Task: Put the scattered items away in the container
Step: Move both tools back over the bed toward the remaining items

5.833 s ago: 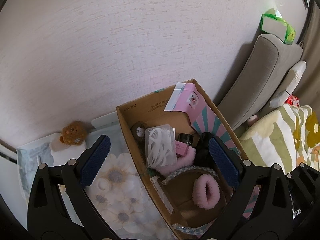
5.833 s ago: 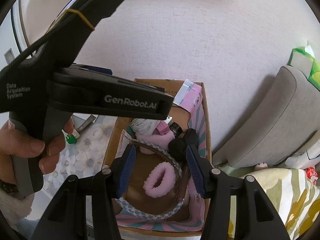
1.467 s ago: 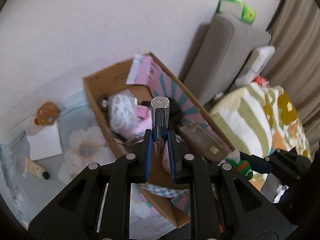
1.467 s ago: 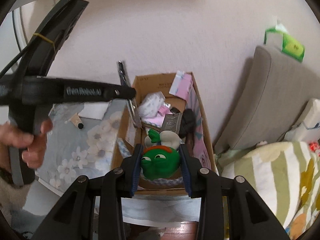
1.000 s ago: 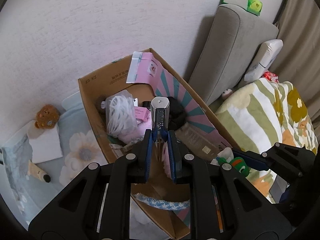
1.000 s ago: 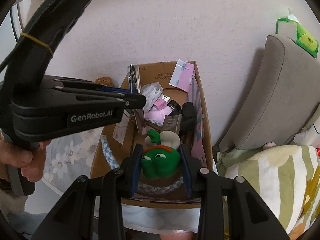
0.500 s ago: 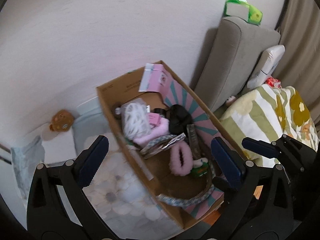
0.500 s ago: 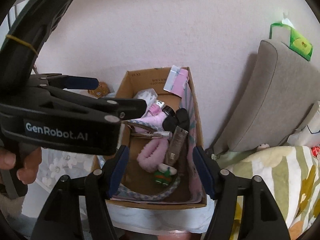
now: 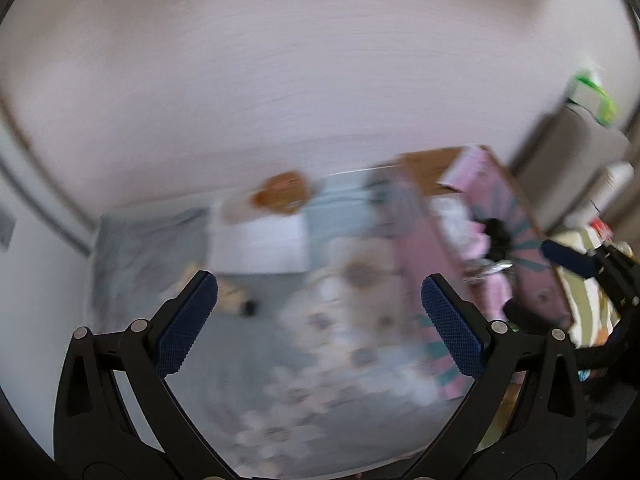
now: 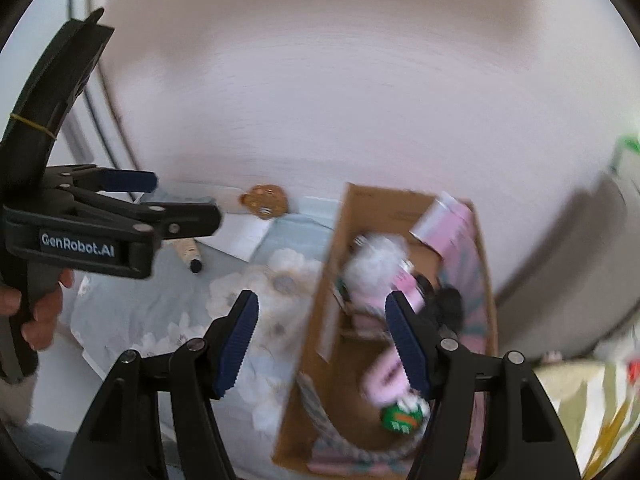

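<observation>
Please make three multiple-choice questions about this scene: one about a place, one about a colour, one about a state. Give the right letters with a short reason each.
1. Where does the green toy lie?
A. inside the cardboard box
B. on the floral cloth
C. on the sofa

2. What colour is the small plush by the wall?
A. blue
B. brown
C. green

3. How are the jaws of the left gripper?
A. shut on a metal tool
B. shut with nothing in them
C. wide open with nothing between them

Answers:
1 A: the right wrist view shows the toy at the near end of the box, beside a pink scrunchie.
2 B: both views show it brown, though blurred.
3 C: the left wrist view shows the two blue pads far apart, only cloth behind them.
</observation>
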Tool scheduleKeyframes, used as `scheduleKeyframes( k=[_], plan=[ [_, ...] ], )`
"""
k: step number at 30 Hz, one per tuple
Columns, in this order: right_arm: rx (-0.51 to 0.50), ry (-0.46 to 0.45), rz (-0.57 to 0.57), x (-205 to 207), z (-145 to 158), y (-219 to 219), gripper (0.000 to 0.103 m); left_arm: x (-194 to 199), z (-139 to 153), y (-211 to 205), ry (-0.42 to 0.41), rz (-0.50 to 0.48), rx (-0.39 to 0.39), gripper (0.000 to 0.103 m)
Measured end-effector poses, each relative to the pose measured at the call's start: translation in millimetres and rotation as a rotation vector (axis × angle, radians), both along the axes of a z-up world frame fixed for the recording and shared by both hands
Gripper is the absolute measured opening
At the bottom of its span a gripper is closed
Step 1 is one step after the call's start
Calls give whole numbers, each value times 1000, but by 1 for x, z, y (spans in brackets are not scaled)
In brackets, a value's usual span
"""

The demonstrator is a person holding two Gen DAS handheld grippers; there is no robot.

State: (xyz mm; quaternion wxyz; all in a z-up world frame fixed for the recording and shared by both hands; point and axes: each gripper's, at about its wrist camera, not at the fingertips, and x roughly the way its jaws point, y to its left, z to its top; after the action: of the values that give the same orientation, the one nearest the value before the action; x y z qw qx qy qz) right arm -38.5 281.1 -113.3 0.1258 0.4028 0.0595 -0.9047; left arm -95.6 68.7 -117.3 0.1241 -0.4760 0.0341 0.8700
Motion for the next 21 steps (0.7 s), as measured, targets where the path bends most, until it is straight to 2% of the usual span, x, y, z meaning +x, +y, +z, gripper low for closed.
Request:
scheduleKeyframes(
  k=[5, 8, 15, 21],
  plan=[
    [61, -7, 92, -33, -2, -40, 62, -10, -19, -63, -52, 126, 3, 102],
    [87, -12, 127, -50, -4, -58, 62, -16, -34, -87, -86, 169, 5, 102],
    [71, -60, 101, -102, -19, -95, 62, -41, -76, -103, -166, 206, 37, 102],
    [-34, -150, 24, -145, -50, -121, 62, -67, -113, -95, -219, 201, 49, 102]
  ],
)
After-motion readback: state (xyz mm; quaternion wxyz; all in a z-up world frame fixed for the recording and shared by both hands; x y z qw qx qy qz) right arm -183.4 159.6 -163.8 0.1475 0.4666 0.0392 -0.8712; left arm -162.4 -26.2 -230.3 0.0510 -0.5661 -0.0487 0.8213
